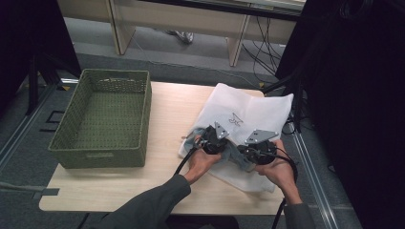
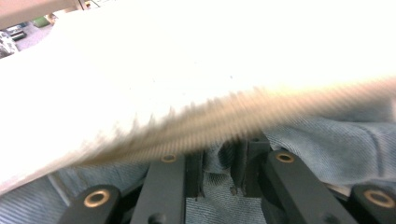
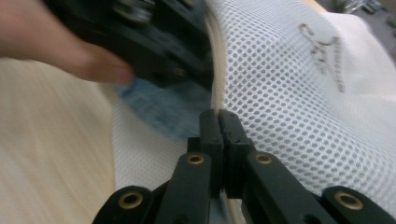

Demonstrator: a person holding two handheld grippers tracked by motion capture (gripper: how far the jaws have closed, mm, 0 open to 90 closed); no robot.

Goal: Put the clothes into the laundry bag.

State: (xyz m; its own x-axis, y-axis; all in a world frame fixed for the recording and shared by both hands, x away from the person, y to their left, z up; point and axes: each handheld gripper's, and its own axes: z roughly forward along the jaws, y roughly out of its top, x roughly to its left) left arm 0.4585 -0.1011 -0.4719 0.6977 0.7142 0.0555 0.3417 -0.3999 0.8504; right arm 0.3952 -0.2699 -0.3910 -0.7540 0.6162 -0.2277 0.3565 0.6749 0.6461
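White mesh laundry bag (image 1: 248, 114) on wooden table (image 1: 119, 186), honeycomb weave, beige zipper (image 3: 215, 88) along its edge, blue denim cloth (image 2: 336, 144) sticking out of the opening.

Right gripper (image 3: 219, 116): jaws pressed together on the bag's zipper edge, mesh spreading away to the right of the jaws, bare table to their left. Just past the tips: denim, blurred, then the left gripper (image 3: 154, 42) and the person's hand.

Left gripper (image 2: 223, 161): jaws narrow, denim fold between the pads, looks pinched. Zipper band runs across just beyond the tips, motion-blurred; white mesh above that.

High view: both grippers side by side at the bag's near edge, left gripper (image 1: 214, 139), right gripper (image 1: 258, 149), denim between them.

Marking: grey-brown embroidered logo (image 1: 235, 120) on mesh, beyond the grippers; stylised, not readable.

Further left of the left gripper: green woven basket (image 1: 102, 119), well apart from the bag.
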